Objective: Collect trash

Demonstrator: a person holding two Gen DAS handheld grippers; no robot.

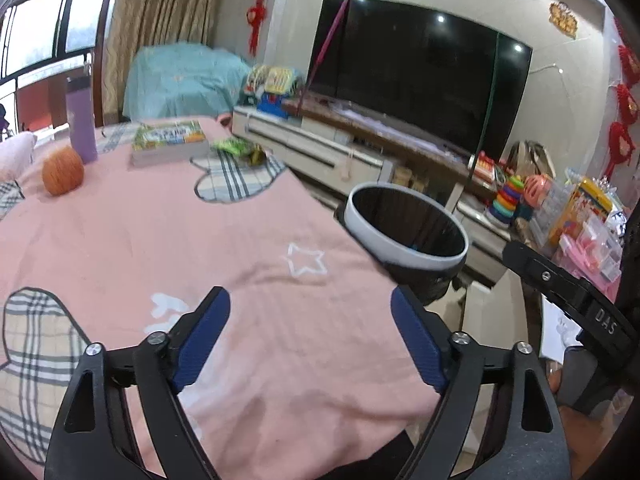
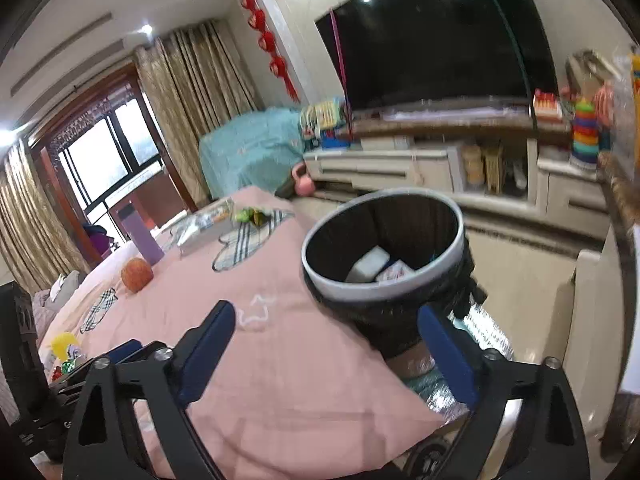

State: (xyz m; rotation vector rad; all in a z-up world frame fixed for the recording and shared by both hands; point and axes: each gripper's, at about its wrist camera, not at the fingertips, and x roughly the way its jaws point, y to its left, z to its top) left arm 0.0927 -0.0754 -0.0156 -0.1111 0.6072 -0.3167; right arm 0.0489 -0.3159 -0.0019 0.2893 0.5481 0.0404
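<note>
A round trash bin with a white rim [image 1: 380,246] [image 2: 344,285] and black liner stands just off the pink-covered table's right edge. Inside it lie a white block [image 2: 368,264] and a small packet [image 2: 394,272]. A green crumpled wrapper [image 1: 236,148] [image 2: 250,215] rests at the table's far edge beside a book. More small bright wrappers [image 2: 64,360] sit at the near left. My left gripper [image 1: 310,300] hovers over the cloth, open and empty. My right gripper [image 2: 326,312] is open and empty too, with its right finger in front of the bin.
An orange ball [image 1: 63,176], a purple bottle [image 1: 82,120] and a book [image 1: 170,142] sit at the table's far left. Behind are a TV [image 1: 420,80], a low cabinet [image 1: 320,148] and a shelf of toys [image 1: 560,208]. The floor [image 2: 520,272] lies right of the bin.
</note>
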